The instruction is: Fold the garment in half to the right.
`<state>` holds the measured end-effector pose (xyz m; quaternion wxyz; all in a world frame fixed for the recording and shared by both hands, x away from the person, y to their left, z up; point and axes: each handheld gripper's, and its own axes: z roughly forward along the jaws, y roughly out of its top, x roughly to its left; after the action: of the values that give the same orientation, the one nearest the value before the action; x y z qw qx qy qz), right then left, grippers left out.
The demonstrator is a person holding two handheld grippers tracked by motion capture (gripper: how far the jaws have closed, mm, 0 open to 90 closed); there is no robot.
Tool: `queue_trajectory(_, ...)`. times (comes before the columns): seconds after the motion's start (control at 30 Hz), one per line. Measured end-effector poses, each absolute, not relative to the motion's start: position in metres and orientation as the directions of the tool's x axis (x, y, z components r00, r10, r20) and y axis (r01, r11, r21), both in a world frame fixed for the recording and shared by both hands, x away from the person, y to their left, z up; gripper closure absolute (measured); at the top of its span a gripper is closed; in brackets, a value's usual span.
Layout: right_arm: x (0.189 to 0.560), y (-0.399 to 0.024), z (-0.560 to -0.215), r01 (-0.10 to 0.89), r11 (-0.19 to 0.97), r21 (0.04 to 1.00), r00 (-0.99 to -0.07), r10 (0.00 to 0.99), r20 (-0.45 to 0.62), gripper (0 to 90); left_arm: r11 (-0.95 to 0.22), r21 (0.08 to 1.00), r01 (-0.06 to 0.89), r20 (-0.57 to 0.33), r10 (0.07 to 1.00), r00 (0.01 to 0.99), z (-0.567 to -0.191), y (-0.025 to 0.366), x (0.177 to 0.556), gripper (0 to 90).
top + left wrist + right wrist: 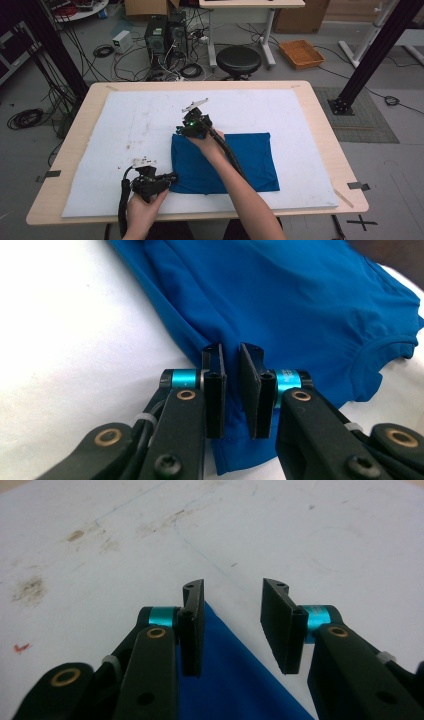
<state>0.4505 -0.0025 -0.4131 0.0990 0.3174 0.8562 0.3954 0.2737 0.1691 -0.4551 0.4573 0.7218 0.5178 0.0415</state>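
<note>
A folded blue shirt lies flat on the white mat, right of centre. My left gripper lies low at the shirt's near left corner. In the left gripper view its jaws stand almost together, with the blue shirt pinched at its edge in the narrow gap. My right gripper is at the shirt's far left corner, the forearm crossing over the cloth. In the right gripper view it stands open, and the pointed corner of the shirt lies between and below the jaws, apart from the pads.
The mat covers most of the wooden table. Brown stains mark the mat left of the right gripper. Bare mat lies left of and beyond the shirt. A black stool and cables stand on the floor past the far edge.
</note>
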Motion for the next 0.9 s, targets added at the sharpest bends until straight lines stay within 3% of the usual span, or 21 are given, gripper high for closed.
queue_trajectory(0.33, 0.458, 0.026, -0.435, 0.492, 0.525, 0.695, -0.775, 0.627, 0.075, 67.4, -0.054, 0.701, 0.711, -0.412, 0.783, 0.466, -0.455, 0.170, 0.275, 80.6)
queue_trajectory(0.67, 0.457, 0.036, -0.441, 0.445, 0.580, 0.682, -0.809, 0.587, 0.029, 87.0, -0.054, 0.704, 0.709, -0.407, 0.787, 0.464, -0.455, 0.168, 0.274, 80.6)
queue_trajectory(0.9, 0.458, 0.028, -0.431, 0.438, 0.556, 0.706, -0.807, 0.589, 0.036, 88.4, -0.060, 0.718, 0.694, -0.389, 0.791, 0.471, -0.453, 0.167, 0.272, 83.9)
